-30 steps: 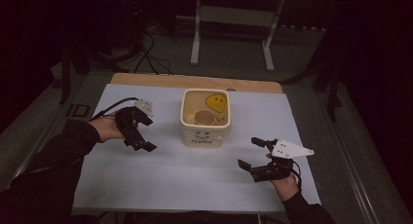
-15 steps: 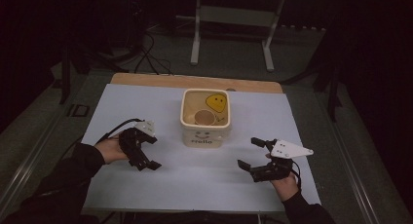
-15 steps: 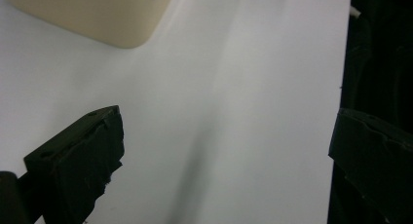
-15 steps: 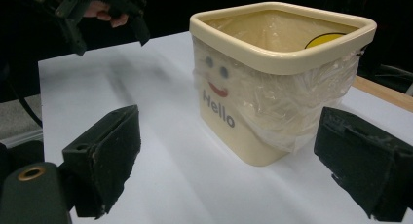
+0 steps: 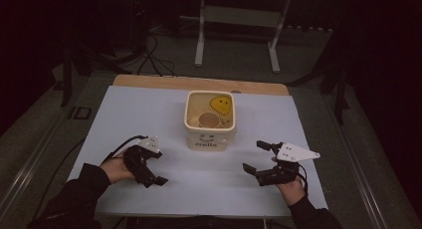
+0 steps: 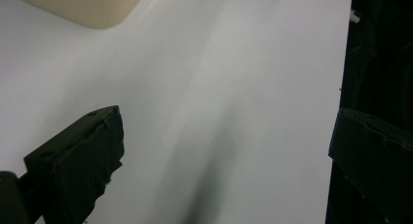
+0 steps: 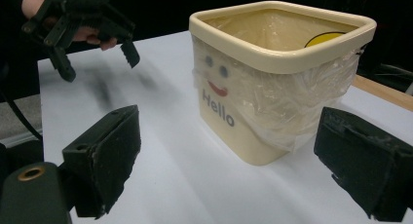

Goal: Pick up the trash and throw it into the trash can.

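A cream square bin (image 5: pixel 210 134) with a face and "Hello" on its front stands mid-table, lined with clear plastic film. Inside lie a yellow smiley disc (image 5: pixel 221 104) and a brown round thing (image 5: pixel 209 120). My left gripper (image 5: pixel 155 168) hovers open and empty over the white sheet, front-left of the bin. In the left gripper view its gripper (image 6: pixel 226 131) has jaws wide apart, with the bin's corner (image 6: pixel 83 7) at top left. My right gripper (image 5: pixel 255 156) is open front-right of the bin. The right gripper view's gripper (image 7: pixel 226 136) faces the bin (image 7: pixel 272 78), with the left gripper (image 7: pixel 92 34) beyond.
A white sheet (image 5: pixel 149 114) covers the table, with a strip of bare wood (image 5: pixel 199 83) along the far edge. Behind the table a metal stand (image 5: pixel 236 17) and cables (image 5: pixel 149 59) sit on the dark floor. The sheet's front edge (image 5: pixel 199 211) lies just below both hands.
My left gripper has drawn back from beside the bin toward the front-left of the table. The right gripper has stayed put.
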The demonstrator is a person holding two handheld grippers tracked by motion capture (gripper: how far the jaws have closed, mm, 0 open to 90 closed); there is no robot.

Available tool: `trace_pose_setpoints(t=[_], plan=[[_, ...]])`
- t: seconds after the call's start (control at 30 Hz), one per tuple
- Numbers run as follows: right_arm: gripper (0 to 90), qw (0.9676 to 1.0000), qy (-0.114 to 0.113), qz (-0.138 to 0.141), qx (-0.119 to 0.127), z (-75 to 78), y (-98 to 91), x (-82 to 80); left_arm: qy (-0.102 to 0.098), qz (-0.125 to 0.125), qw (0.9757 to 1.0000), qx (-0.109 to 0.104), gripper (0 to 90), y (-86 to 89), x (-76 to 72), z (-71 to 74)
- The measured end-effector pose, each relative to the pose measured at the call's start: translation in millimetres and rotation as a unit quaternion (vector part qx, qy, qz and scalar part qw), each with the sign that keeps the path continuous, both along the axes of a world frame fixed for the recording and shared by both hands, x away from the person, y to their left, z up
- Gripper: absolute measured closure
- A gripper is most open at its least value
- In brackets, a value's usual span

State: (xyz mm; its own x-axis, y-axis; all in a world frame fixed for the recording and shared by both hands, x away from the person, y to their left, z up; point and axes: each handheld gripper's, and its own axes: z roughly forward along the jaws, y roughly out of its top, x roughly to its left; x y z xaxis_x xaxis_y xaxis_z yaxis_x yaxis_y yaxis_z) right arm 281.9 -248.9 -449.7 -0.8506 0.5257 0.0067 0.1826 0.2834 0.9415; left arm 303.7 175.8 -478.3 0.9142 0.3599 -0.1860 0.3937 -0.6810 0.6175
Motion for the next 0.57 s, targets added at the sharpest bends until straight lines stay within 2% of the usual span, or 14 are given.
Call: trace_pose_setpoints(t=[0.03, 0.17, 0.27, 0.33, 0.37, 0.47, 0.57], plan=[[9.6, 1.0000, 0.000, 0.000, -0.001, -0.2, 0.2, 0.1, 0.002, 0.002, 1.0000, -0.009, 0.7, -0.7, -2.7, -3.6], [9.6, 1.0000, 0.000, 0.000, -0.001, -0.4, 0.2, 0.3, 0.000, 0.009, 0.9998, -0.019, 0.7, -3.6, -7.2, -12.8], [9.6, 1.0000, -0.001, 0.000, -0.001, -0.4, 0.0, 0.5, 0.003, 0.009, 0.9998, -0.019, 0.7, -5.4, -9.0, -18.6], [9.6, 1.0000, 0.001, 0.000, -0.001, -0.4, -0.3, 0.5, 0.003, 0.010, 0.9998, -0.019, 0.7, -5.5, -9.1, -19.1], [9.6, 1.0000, 0.002, 0.000, 0.000, -0.5, -0.5, 0.7, 0.003, 0.014, 0.9994, -0.030, 0.7, -5.1, -9.4, -20.1], [9.6, 1.0000, 0.002, 0.001, -0.001, -0.4, -0.7, 0.4, 0.000, 0.019, 0.9992, -0.035, 0.7, -5.1, -9.7, -20.8], [9.7, 1.0000, 0.003, 0.001, -0.001, -0.5, -0.7, 0.7, -0.002, 0.029, 0.9983, -0.050, 0.7, -4.9, -10.3, -22.4]])
